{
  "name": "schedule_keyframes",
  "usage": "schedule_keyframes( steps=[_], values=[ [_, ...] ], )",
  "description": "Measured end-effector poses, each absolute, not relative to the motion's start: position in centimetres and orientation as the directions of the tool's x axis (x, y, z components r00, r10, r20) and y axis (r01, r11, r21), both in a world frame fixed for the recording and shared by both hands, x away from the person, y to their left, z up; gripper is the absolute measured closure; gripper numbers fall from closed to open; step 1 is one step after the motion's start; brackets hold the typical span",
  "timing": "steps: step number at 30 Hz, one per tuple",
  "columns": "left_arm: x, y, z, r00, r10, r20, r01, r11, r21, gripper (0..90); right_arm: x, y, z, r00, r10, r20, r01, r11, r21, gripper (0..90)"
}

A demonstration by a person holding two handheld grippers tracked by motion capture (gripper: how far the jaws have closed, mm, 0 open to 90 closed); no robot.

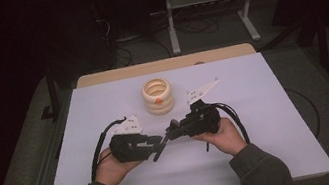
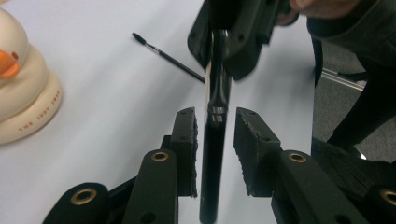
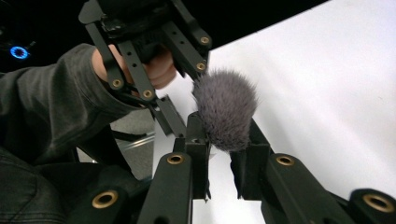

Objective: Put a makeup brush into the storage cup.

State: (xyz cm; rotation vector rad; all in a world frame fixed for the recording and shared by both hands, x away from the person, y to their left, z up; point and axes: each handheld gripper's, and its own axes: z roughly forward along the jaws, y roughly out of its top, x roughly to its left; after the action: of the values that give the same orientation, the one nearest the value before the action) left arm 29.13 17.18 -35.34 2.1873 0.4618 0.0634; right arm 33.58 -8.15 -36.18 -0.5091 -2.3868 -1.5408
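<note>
A makeup brush has a black handle (image 2: 214,154), a silver ferrule and a fluffy grey head (image 3: 225,107). My right gripper (image 3: 219,135) is shut on it just below the head, and in the left gripper view that gripper (image 2: 233,37) hangs above the handle. My left gripper (image 2: 215,126) is open, its pads either side of the handle with a small gap on the right. In the high view both grippers meet at the table's middle, left (image 1: 159,148) and right (image 1: 170,133), with the brush (image 1: 174,123) slanting between them.
A cream ringed holder with an orange beak (image 1: 157,96) (image 2: 18,84) stands behind the grippers. A thin black brush (image 2: 168,57) lies on the white table (image 1: 266,106). The wooden far edge (image 1: 163,65) borders dark floor and a metal frame.
</note>
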Motion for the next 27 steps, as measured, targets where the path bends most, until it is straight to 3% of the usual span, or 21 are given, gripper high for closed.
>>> schedule_keyframes(
  steps=[27],
  values=[
    [27.9,21.0,-37.7,0.873,0.473,-0.118,0.376,-0.498,0.782,51.6,35.7,-10.9,-34.2,-0.894,0.287,0.345,0.441,0.422,0.792,77.4]
  ],
)
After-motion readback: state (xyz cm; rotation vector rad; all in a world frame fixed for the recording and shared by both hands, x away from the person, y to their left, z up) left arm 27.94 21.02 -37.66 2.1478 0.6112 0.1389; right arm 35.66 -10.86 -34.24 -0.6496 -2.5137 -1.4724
